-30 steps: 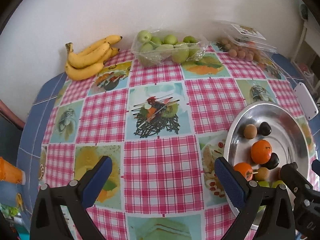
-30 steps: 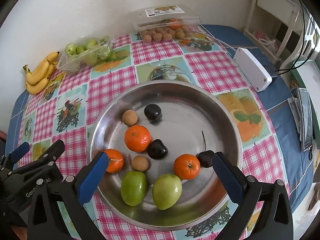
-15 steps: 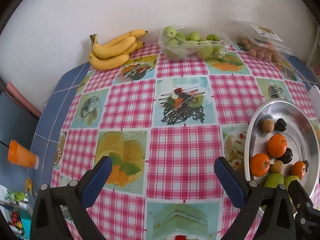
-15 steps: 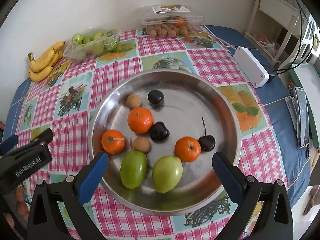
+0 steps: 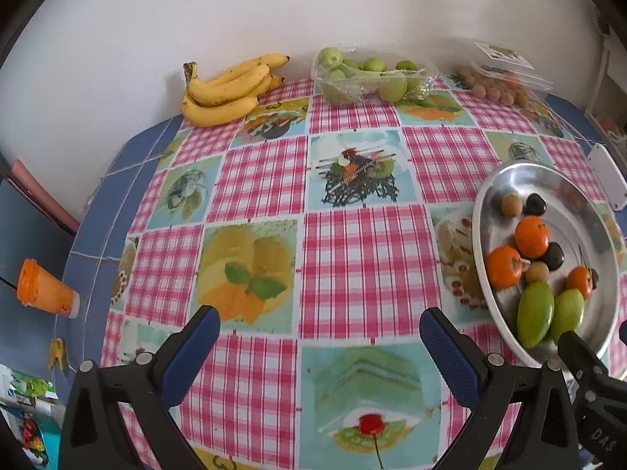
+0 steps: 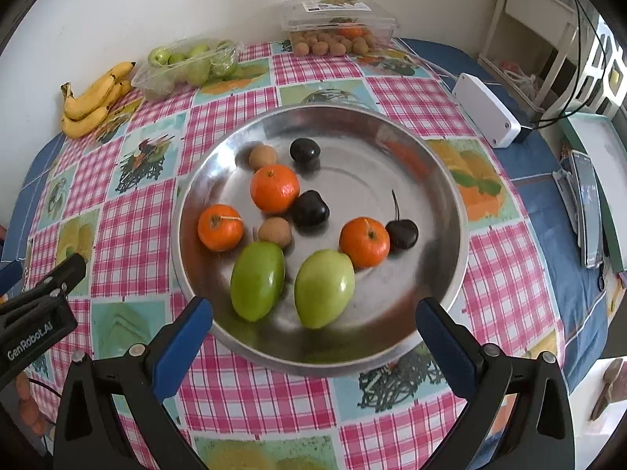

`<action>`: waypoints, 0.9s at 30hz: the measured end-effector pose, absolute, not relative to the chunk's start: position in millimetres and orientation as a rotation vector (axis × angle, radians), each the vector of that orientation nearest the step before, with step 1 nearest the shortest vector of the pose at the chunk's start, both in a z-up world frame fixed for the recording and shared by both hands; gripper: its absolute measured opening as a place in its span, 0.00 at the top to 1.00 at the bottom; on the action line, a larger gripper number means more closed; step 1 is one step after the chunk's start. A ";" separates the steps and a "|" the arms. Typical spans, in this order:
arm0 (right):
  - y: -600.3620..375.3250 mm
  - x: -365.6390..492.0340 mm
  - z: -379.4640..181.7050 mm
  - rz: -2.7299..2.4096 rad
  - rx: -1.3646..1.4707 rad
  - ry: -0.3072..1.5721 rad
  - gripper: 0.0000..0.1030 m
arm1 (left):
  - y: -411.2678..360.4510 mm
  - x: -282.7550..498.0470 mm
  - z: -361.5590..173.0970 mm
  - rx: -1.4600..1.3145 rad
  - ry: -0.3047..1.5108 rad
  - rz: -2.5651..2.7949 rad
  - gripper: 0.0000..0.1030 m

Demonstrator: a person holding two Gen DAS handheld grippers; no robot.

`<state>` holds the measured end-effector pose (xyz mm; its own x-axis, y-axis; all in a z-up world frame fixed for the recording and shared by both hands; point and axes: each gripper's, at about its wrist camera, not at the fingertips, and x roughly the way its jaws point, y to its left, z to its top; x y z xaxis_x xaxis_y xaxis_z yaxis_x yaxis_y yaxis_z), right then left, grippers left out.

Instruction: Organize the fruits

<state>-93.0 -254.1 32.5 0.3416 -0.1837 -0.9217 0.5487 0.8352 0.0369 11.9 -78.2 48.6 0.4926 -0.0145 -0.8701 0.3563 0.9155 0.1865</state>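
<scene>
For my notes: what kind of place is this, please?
Probably a home dining or kitchen corner: a checked food-print tablecloth, a steel bowl of fruit, bananas by a white wall.

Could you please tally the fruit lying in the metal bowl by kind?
In the metal bowl:
Oranges: 3
Green fruits: 2
Dark cherries: 3
Small brown fruits: 2
Total: 10

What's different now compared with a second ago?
The left hand-held gripper drew back and turned left, so the bananas sit nearer centre. The right hand-held gripper pulled back slightly from the metal bowl. Both stayed open and empty; no fruit moved.
</scene>
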 end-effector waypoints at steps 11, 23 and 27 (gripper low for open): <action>-248.9 -105.8 36.1 -0.487 0.378 1.115 0.00 | -66.4 -4.0 50.0 0.347 1.046 -0.235 0.00; -247.5 -111.2 43.1 -0.504 0.371 1.101 0.00 | -57.6 -13.0 60.8 0.326 1.034 -0.235 0.00; -247.5 -110.8 43.6 -0.506 0.366 1.099 0.00 | -56.0 -12.1 61.8 0.313 1.045 -0.236 0.00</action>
